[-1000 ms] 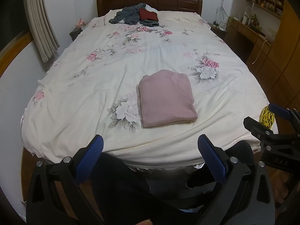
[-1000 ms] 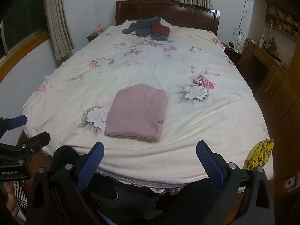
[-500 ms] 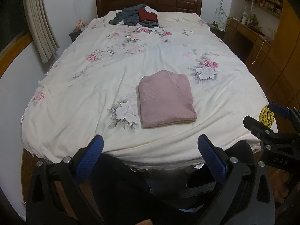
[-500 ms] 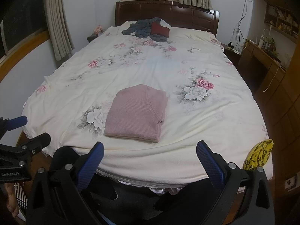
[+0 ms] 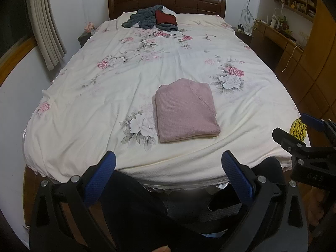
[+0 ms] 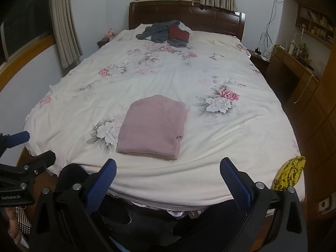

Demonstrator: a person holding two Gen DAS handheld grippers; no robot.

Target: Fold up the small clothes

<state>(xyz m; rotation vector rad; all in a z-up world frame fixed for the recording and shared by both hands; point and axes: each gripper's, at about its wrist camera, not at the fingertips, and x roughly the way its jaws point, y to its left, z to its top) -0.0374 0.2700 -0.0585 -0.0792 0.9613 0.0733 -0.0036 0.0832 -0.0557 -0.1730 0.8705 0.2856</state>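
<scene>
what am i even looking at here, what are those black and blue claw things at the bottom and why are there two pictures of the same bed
The claws are hand-held grippers, one in each of a person's hands; there is no robot arm. Each gripper carries a wide-angle camera looking forward along its two blue-padded fingers, so you get two pictures of one scene.

One picture comes from the left gripper, with the right gripper showing at its right edge. The other comes from the right gripper, with the left one at its left edge.

Both grippers are open and hold nothing. They hang at the foot of a bed with a flowered cover. On it lies a folded pink sweater, near the foot. Up by the headboard sits a loose pile of grey clothes with a dark red garment on it. A yellow patterned cloth lies at the bed's near right corner.
</scene>
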